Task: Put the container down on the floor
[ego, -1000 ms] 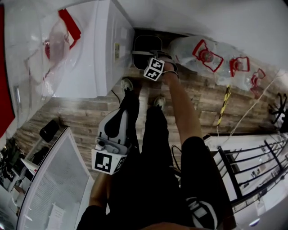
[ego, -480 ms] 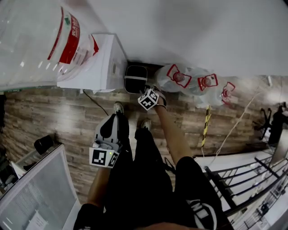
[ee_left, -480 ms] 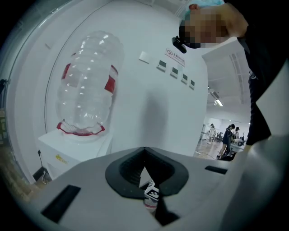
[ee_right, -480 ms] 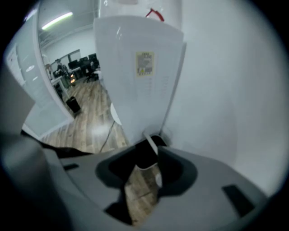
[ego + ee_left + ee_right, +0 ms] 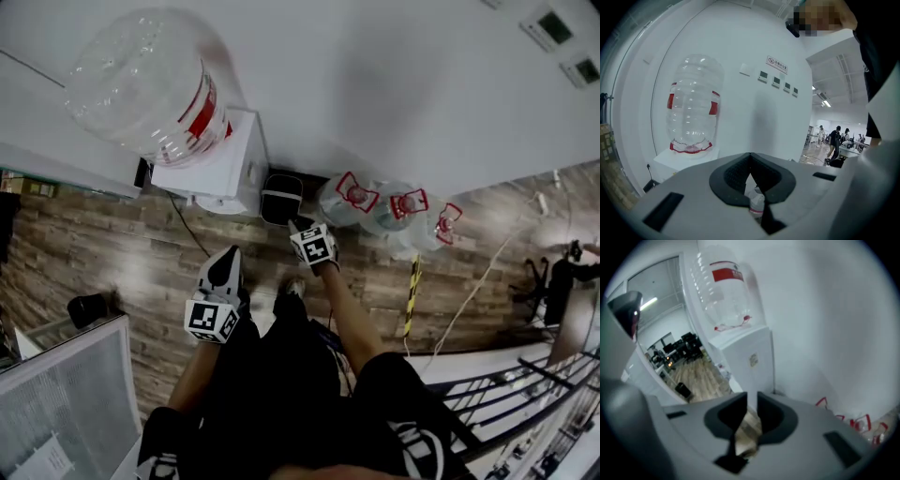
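Right gripper: jaws closing, a narrow gap between the tips, nothing in it; it hangs close by the container. Left gripper: clenched, empty. Container stands on the floor at its wall edge, between the water dispenser and the red-handled bottles. Judgement: set-down looks complete; next move is drawing the right gripper clear without knocking it. Red bottle label and wall sign: print illegible.

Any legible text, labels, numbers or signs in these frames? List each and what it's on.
None reads clearly.
Wall sign: red prohibition symbol, print too small to read.
Bottle label: red band, print blurred.
Dispenser sticker: too blurred to read.
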Action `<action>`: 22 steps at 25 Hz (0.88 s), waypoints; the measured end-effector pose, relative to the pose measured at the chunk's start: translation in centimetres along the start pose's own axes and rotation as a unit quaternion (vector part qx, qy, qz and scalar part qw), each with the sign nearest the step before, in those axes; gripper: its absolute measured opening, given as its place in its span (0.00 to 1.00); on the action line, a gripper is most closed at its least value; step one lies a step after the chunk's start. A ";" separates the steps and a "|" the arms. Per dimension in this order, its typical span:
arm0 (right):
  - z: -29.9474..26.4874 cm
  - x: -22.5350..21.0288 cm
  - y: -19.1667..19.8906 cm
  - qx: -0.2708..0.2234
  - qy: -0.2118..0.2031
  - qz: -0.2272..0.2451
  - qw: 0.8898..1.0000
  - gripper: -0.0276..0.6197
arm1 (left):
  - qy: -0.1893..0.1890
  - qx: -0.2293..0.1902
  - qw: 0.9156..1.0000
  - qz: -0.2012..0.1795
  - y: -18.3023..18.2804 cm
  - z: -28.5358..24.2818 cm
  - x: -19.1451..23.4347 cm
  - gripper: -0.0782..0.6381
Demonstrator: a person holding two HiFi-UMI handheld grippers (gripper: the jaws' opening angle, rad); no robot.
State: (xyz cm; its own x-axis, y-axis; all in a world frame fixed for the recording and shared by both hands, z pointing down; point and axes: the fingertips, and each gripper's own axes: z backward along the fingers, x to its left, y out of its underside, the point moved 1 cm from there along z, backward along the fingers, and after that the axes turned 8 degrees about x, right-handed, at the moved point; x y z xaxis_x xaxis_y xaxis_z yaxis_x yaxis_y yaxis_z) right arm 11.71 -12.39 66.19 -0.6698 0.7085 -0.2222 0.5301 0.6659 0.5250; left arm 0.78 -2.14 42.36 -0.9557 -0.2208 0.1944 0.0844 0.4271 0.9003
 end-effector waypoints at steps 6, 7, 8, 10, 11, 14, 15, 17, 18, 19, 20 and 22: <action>6.6 2.2 -2.9 -0.054 0.013 -0.062 0.997 0.13 | 0.022 -0.008 1.000 -0.001 -2.0 0.4 1.7 0.15; 7.6 2.8 -3.5 -0.065 0.015 -0.068 0.995 0.13 | 0.027 -0.011 1.000 0.001 -2.5 0.5 2.2 0.15; 8.7 3.3 -4.2 -0.077 0.018 -0.075 0.994 0.13 | 0.032 -0.014 0.999 0.002 -3.0 0.6 2.7 0.15; 10.4 4.3 -5.5 -0.100 0.025 -0.083 0.991 0.12 | 0.042 -0.020 0.999 0.000 -3.9 0.7 3.6 0.15; 11.2 4.8 -6.1 -0.111 0.030 -0.084 0.990 0.11 | 0.046 -0.023 0.999 -0.001 -4.3 0.8 4.0 0.15; 13.7 6.5 -7.8 -0.140 0.046 -0.090 0.985 0.11 | 0.057 -0.029 0.998 -0.004 -5.4 1.2 4.9 0.15; 14.5 7.2 -8.2 -0.147 0.052 -0.094 0.983 0.11 | 0.060 -0.029 0.998 -0.005 -5.7 1.5 5.1 0.15; 16.2 8.6 -9.2 -0.168 0.059 -0.103 0.978 0.10 | 0.064 -0.031 0.997 -0.008 -6.5 2.0 5.7 0.15; 16.9 9.2 -9.9 -0.182 0.060 -0.108 0.976 0.10 | 0.064 -0.034 0.997 -0.010 -7.1 2.1 6.2 0.15; 17.6 9.9 -10.7 -0.197 0.059 -0.110 0.972 0.10 | 0.064 -0.040 0.997 -0.012 -7.7 2.2 6.6 0.15; 18.3 10.5 -11.3 -0.211 0.058 -0.112 0.969 0.10 | 0.065 -0.045 0.997 -0.012 -8.2 2.2 6.9 0.15; 19.6 11.7 -11.9 -0.234 0.061 -0.115 0.964 0.10 | 0.065 -0.055 0.996 -0.013 -8.9 2.4 7.2 0.15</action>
State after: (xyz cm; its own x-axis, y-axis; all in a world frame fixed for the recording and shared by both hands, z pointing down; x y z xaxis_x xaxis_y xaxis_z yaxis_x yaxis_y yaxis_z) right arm 7.82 -7.45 41.25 -0.8131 0.5027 -0.2936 0.0872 0.6038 0.7923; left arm -7.53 -5.42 34.85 -0.9139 -0.3456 0.2130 0.0971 0.3233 0.9413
